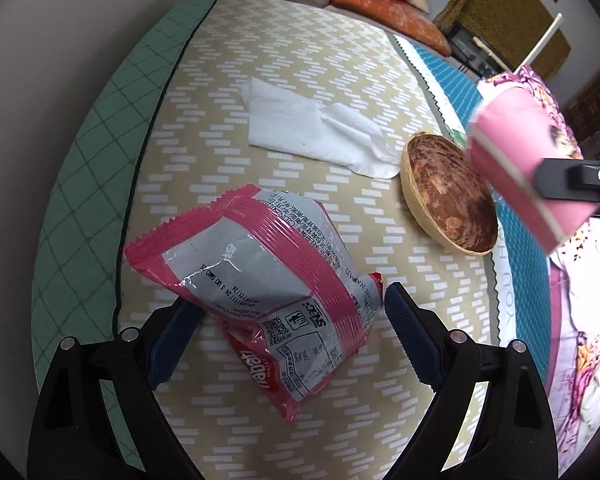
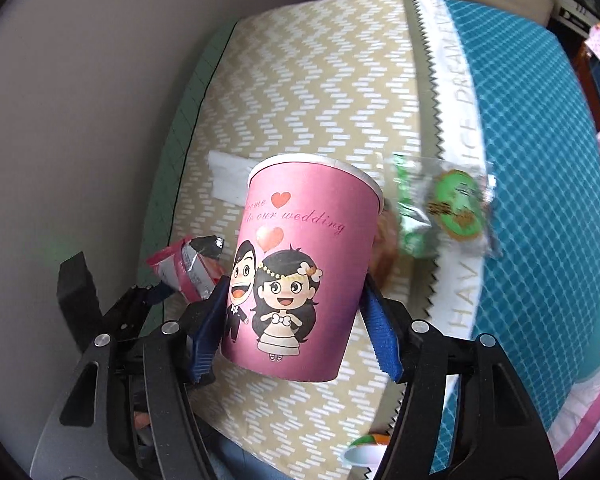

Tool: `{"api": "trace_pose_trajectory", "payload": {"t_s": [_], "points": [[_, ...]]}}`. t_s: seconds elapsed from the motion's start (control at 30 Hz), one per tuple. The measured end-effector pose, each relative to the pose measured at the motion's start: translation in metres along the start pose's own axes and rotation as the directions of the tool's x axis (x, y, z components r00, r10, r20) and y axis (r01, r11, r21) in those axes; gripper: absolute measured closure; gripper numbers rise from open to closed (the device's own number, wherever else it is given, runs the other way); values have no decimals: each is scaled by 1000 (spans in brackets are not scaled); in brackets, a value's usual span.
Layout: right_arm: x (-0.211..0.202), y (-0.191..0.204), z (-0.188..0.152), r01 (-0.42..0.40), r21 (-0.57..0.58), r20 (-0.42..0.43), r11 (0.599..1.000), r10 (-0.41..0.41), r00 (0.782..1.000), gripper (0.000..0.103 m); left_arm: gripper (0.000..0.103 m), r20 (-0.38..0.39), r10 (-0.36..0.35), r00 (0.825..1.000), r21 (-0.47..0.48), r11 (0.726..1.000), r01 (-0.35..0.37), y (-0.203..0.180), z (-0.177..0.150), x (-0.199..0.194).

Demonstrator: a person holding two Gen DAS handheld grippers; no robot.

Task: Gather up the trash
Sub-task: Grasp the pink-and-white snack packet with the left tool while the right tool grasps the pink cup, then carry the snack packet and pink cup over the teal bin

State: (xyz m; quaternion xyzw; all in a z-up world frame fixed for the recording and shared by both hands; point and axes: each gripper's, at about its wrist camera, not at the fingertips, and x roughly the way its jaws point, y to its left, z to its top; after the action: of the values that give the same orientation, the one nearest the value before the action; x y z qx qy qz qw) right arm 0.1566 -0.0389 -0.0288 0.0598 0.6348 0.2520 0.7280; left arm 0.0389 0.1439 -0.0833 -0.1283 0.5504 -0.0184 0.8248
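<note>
Nearest us, our left claw point(image 1: 288, 320) stands spread, its blue pads on either side of the red and silver wafer wrapper point(image 1: 260, 292) lying on the bed point(image 1: 300, 60); we cannot tell whether the pads touch it. Our right claw point(image 2: 292, 312) is pinching the pink paper cup point(image 2: 296, 264), lifted clear of the bedding. Beyond the wrapper lies bare chevron sheet, then the soiled paper bowl point(image 1: 446, 196) near the zigzag border, with the white napkin point(image 1: 316, 128) just left of it. The bed's left edge meets the green quilted side by the wall. Only the right wrist view shows a green candy packet point(image 2: 444, 212), blurred, over the border.
</note>
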Motion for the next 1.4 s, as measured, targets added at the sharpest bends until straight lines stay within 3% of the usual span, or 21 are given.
{"api": "trace_pose_trajectory", "payload": {"t_s": [0.17,0.4,0.93,1.1,1.4], "points": [[-23,-25,-17,42,32,63,999,-44,997,42,22,13,76,997,25,997,-76,-10,-9,-1],[-54,-71,-47,28,82,91,996,-36,995,42,58,20,78,997,17,997,-78,-15,-21,-13],[-69,-125,-104,-69,181,129,981,46,991,42,61,21,-66,998,98,993,63,-53,-31,-50],[-79,-141,-111,-61,193,164,979,29,986,42,61,22,-108,994,138,985,104,-79,-25,-55],[-108,-185,-133,-86,267,238,960,21,971,42,60,4,-100,995,276,957,95,-151,-12,-45]]}}
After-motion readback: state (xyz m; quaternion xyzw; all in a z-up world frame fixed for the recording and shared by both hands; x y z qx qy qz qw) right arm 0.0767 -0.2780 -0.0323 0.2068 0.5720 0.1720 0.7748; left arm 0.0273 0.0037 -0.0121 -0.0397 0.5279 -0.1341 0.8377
